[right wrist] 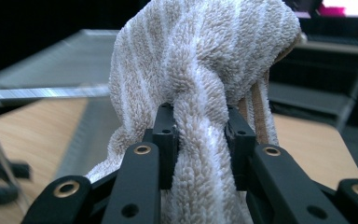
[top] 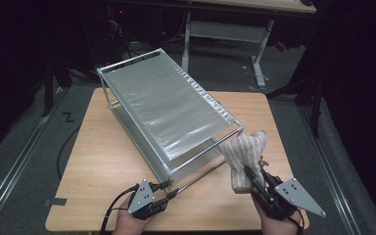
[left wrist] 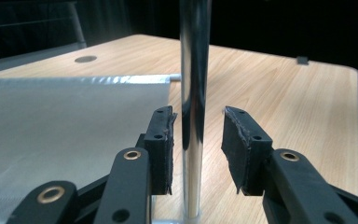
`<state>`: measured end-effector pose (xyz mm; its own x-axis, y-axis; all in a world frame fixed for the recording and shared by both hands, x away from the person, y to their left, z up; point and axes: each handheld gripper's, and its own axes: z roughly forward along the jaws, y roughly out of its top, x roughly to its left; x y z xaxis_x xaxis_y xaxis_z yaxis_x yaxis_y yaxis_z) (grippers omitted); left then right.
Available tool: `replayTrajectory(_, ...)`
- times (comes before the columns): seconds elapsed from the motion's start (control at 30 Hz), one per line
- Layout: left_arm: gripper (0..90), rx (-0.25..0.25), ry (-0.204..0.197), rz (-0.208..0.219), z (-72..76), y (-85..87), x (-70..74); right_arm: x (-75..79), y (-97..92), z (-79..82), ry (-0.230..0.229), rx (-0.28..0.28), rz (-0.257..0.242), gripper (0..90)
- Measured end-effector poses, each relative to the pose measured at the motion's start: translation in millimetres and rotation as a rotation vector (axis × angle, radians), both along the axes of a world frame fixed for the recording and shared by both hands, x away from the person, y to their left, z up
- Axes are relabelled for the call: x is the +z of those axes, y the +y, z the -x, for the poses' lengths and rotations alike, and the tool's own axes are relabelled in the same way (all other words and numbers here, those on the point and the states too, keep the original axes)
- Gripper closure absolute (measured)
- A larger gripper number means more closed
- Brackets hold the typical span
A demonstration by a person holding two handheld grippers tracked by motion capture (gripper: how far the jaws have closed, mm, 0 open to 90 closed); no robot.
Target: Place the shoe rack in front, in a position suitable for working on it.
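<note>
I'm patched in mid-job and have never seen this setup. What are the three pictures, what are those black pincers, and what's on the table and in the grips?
There's no robot arm: a person holds a two-jaw gripper in each hand. The high view looks down on the wooden table, with the hands coming in from the bottom. The other two pictures come from cameras riding on each gripper, looking along its black jaws.

On the table stands a metal rack with silvery shelves. The left gripper sits at the rack's near corner; its own view shows a shiny upright post between the jaws, one pad at it, the other apart. The right gripper is clamped on a striped towel, held up beside the rack.
</note>
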<state>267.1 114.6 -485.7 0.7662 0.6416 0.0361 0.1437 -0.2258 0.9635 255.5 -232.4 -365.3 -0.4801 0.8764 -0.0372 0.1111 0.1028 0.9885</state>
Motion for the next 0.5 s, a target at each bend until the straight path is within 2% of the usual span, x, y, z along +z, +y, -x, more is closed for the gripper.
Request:
replayTrajectory(0.07, 63.4, 0.017, 0.007, 0.005, 1.6, -0.1, -0.4, 9.0, 10.8, -3.2, -0.014, 0.04, -0.006, 71.5)
replayTrajectory(0.13, 61.6, 0.043, 0.018, 0.016, 3.9, 0.3, -3.1, 18.9, 30.0, -8.8, -0.039, 0.083, -0.004, 71.3)
replayTrajectory(0.23, 60.5, 0.057, 0.0, -0.017, 6.3, -1.5, -6.7, 26.6, 58.8, -16.0, -0.054, 0.159, 0.022, 71.4)
replayTrajectory(0.33, 63.0, 0.045, -0.017, -0.017, 6.7, -2.1, -4.8, 22.9, 88.0, -19.1, -0.047, 0.225, 0.056, 71.4)
replayTrajectory(0.43, 69.4, 0.053, -0.012, -0.017, 5.1, -3.4, -7.1, 13.4, 101.0, -19.7, -0.018, 0.27, 0.039, 71.4)
replayTrajectory(0.5, 71.5, 0.059, -0.008, -0.021, 3.9, -5.8, -8.3, 7.7, 109.8, -17.8, -0.005, 0.296, 0.072, 71.4)
